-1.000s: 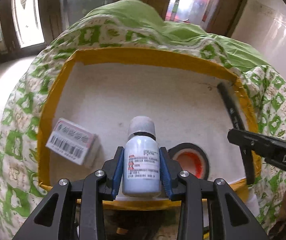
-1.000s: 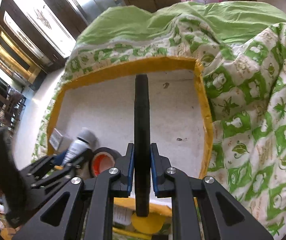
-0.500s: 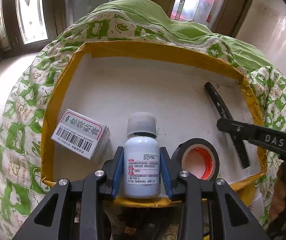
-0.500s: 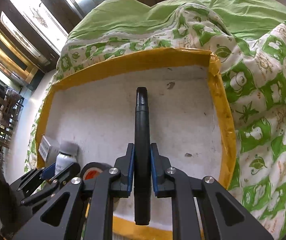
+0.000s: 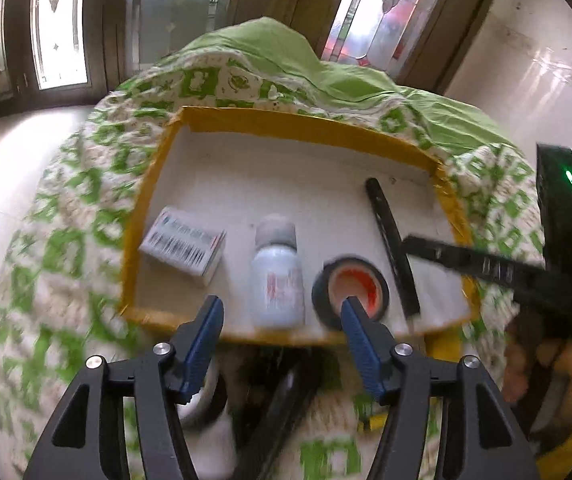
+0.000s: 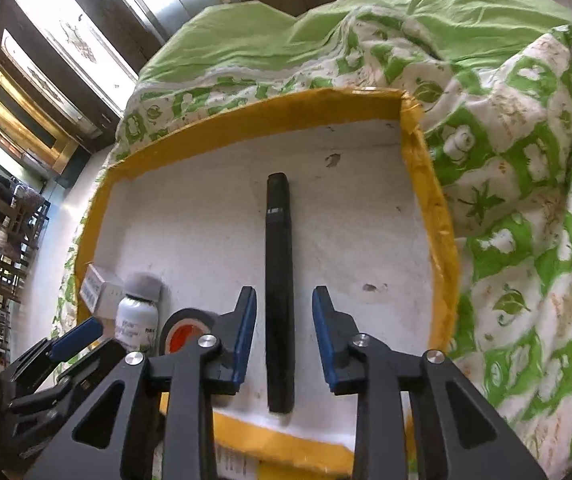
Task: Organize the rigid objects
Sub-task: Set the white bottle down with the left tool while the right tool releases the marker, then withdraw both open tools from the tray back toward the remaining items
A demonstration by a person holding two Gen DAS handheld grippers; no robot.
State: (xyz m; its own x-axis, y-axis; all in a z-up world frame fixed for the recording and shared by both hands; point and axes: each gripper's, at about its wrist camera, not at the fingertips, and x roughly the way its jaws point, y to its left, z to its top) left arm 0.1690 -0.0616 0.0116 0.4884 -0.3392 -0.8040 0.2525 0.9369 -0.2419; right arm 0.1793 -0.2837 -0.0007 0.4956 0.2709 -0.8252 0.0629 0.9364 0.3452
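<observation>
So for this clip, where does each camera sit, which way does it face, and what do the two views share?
Left wrist view: on the left gripper, angled down at the tray; its opening jaws frame the white bottle without touching.
Right wrist view: on the right gripper, angled down at the tray; its opening jaws flank the black pen, pads clear.
Shared: bottle, pen, tape roll, small box, and each other's gripper.

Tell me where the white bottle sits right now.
In the left wrist view the white bottle stands near the front edge of the yellow-rimmed tray, between the barcode box on its left and the black tape roll on its right.
</observation>
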